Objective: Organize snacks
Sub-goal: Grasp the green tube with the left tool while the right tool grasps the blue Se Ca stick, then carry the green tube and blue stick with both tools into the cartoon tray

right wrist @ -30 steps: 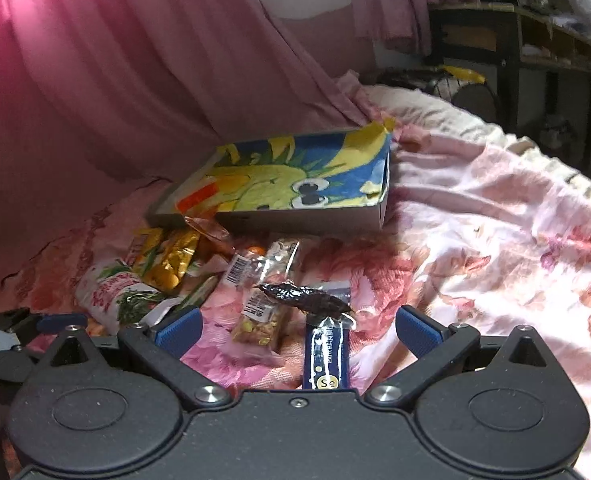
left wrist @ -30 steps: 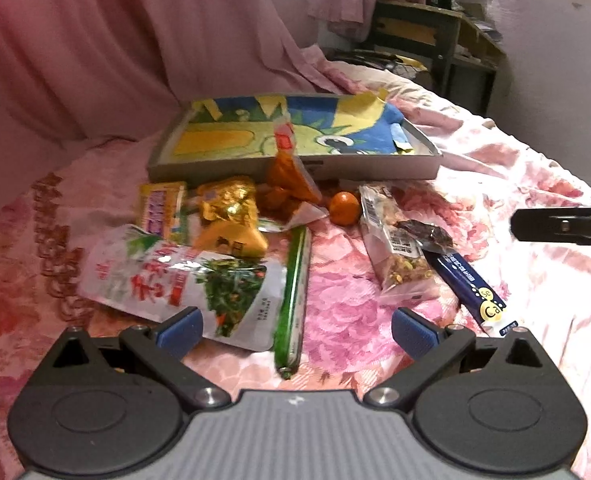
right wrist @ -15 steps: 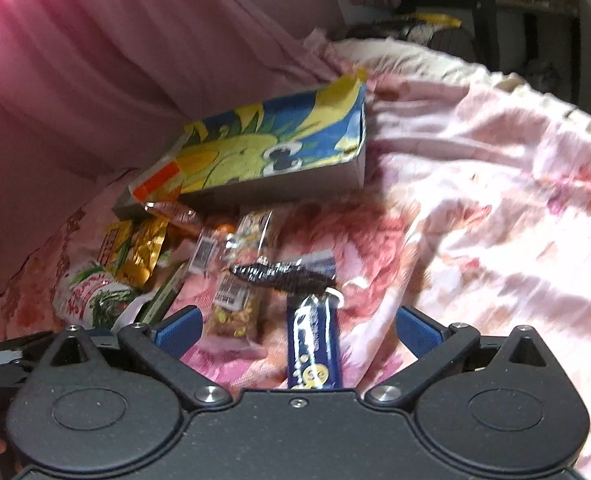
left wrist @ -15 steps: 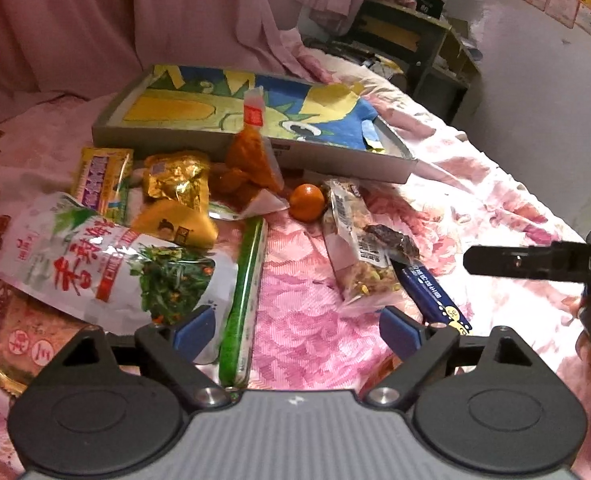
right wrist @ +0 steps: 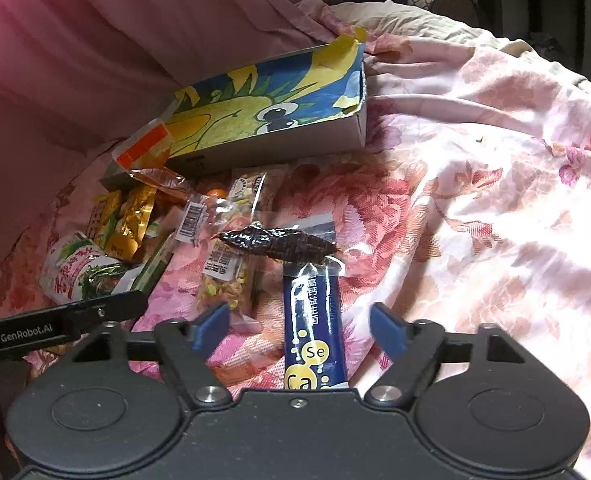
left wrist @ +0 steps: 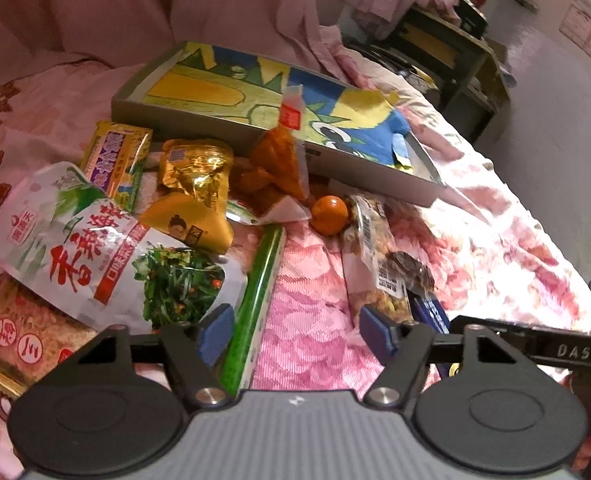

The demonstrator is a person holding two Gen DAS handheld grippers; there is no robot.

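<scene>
Your left tool (left wrist: 293, 330) had just been closing, its jaws still spread astride a green stick (left wrist: 255, 304), not pressing it. Your right tool (right wrist: 299, 326) likewise straddled the blue sachet (right wrist: 315, 328) on the bed (right wrist: 495, 220), closing, unpinched.

Both views are dim and tinted warm pink-red, with the light falling from the upper right, where the bedspread (right wrist: 495, 184) washes out pale. Glare glints off the foil packs (left wrist: 193, 172) and the blue stick (right wrist: 315, 320), while the gripper bodies at the bottom are nearly black. Fisheye bending curves the box (left wrist: 279, 120) and darkens the corners; the far room is soft and slightly blurred.
</scene>
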